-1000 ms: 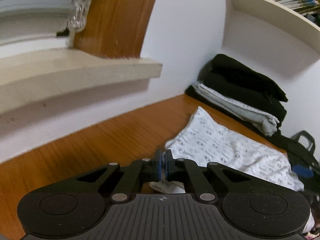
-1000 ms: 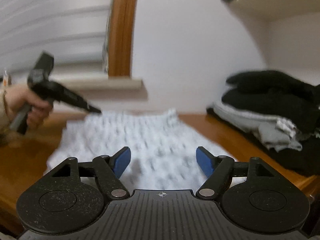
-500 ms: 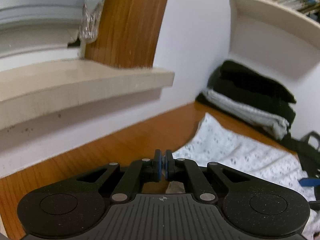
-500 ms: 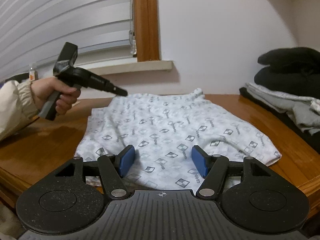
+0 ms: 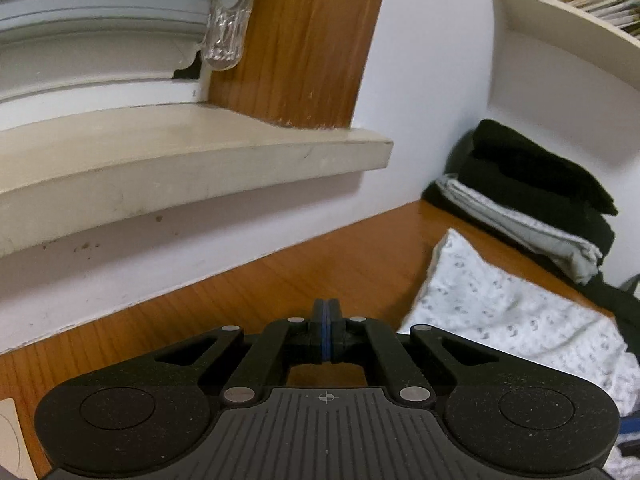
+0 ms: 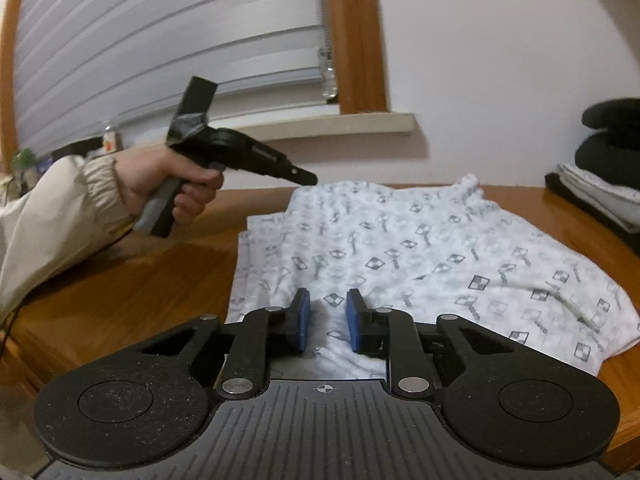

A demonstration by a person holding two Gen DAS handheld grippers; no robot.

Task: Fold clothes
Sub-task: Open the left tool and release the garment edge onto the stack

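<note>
Your right gripper (image 6: 327, 314) has narrowed since a second ago, pads apart over the near hem | left gripper (image 5: 325, 330) pressed together, empty, aimed off the cloth | garment (image 6: 420, 264) flat on table (image 6: 132, 284), 12 o'clock of the right, 2 o'clock of the left | right is nearer.

So the shirt (image 6: 420, 256) is lying spread out on the desk (image 6: 132, 288), taking up the middle and right part of it. Back right corner, against the wall, there's a stack of folded clothes (image 6: 604, 168), just beyond the shirt's far right edge. Behind the desk a window sill (image 6: 320, 126) sticks out from the wall, with blinds (image 6: 160, 48) above it. There's a shelf (image 5: 560, 24) up high over the clothes stack, with books on it. The right gripper (image 6: 327, 320) sits over the shirt's near edge. The left gripper (image 5: 326, 334) is held above bare desk off to the shirt's left, with a hand (image 6: 168, 188) gripping its handle.
</note>
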